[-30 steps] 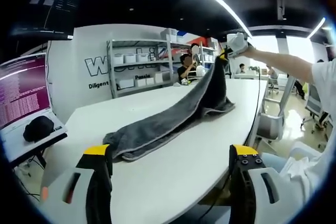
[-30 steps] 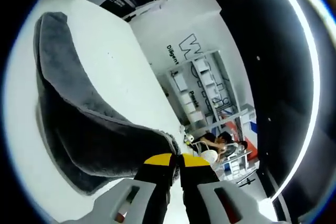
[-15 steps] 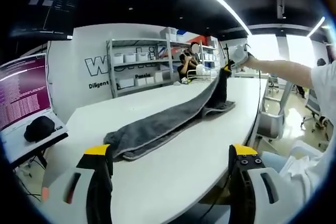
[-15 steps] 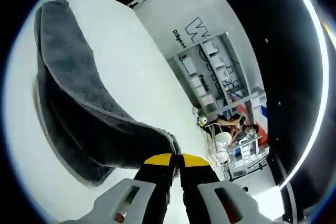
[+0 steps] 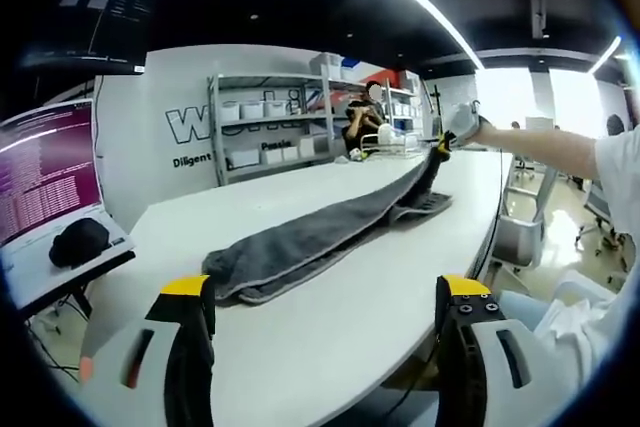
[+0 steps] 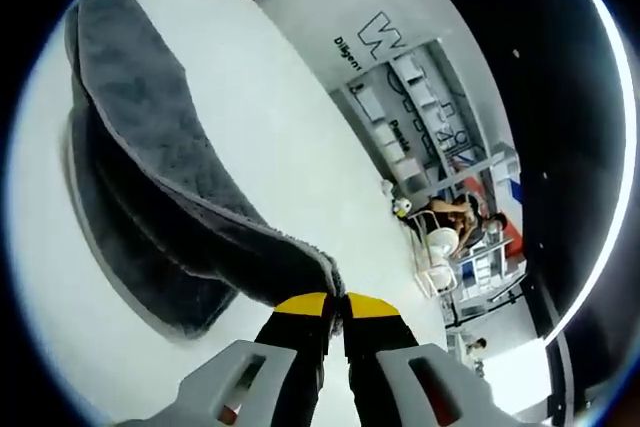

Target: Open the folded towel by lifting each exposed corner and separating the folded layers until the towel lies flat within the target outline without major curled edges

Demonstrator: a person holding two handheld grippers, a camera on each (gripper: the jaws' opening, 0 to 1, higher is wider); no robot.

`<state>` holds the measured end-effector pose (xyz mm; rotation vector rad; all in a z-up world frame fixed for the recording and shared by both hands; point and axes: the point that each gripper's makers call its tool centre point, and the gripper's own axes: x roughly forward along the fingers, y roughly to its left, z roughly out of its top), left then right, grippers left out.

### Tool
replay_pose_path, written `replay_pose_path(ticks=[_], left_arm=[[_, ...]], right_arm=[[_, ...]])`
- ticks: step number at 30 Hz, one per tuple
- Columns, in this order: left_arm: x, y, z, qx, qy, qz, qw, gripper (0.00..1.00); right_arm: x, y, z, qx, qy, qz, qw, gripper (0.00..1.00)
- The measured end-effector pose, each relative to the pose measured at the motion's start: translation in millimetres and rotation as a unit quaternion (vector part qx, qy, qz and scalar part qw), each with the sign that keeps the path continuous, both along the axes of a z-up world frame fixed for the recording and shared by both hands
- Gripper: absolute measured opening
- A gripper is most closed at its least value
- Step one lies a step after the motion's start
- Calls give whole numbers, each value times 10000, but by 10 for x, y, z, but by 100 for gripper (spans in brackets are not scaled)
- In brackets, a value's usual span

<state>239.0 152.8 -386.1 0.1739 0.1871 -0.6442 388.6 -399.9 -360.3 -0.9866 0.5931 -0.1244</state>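
A dark grey towel [image 5: 320, 235] lies in a long folded strip across the white table [image 5: 330, 327]. Its far end rises to my right gripper [image 5: 442, 144], held out at the end of a person's arm. In the right gripper view my right gripper [image 6: 337, 299] is shut on a corner of the towel [image 6: 150, 177], and the top layer hangs in a curve down to the lower layer on the table. My left gripper [image 5: 325, 292] stands open above the table's near edge, short of the towel's near end, with nothing between its jaws.
A laptop with a purple screen [image 5: 45, 177] and a black object [image 5: 78, 242] sit on a side desk at left. Shelving [image 5: 270, 127] with white boxes and a seated person [image 5: 362, 122] are behind the table. An office chair [image 5: 520, 232] stands at right.
My right gripper has moved lower and farther along the table with the towel corner, so the lifted end now rises less steeply. The left gripper has stayed put.
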Motion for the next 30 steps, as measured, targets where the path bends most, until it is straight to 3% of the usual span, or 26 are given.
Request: replay_pose_path(ticks=[17, 30], left_arm=[[11, 14, -10, -9, 28, 38, 10000, 90], [0, -60, -28, 44, 40, -73, 10000, 90]], right_arm=[[-120, -120, -373, 208, 318, -144, 9992, 2], [-130, -150, -500, 495, 320, -232, 9980, 2]])
